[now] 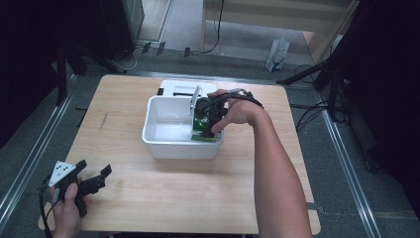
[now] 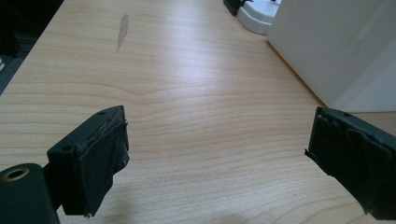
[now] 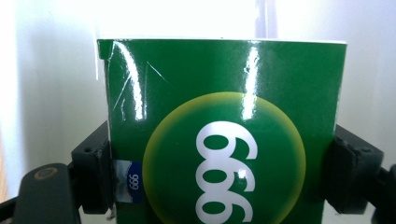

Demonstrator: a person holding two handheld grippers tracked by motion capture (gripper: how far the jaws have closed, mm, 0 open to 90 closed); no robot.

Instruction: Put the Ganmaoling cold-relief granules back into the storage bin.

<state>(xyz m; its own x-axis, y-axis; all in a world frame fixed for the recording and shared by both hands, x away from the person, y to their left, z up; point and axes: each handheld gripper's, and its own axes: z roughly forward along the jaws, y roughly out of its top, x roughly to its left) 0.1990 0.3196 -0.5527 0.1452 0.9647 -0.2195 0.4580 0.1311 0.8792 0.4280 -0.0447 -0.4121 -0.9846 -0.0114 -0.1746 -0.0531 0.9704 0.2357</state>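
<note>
The glossy green carton with a yellow disc (image 3: 224,140) sits inside the white plastic tub (image 1: 168,141) at bench (image 1: 198,198) centre — clamped by the right hand-held gripper (image 1: 210,121). At seven o'clock, the left hand-held gripper (image 1: 91,178) rests with jaws apart.

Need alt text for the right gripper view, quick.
A glossy green box with a yellow circle and white digits is clamped on both sides by the right hand-held gripper, against the bright white bin wall behind.
</note>
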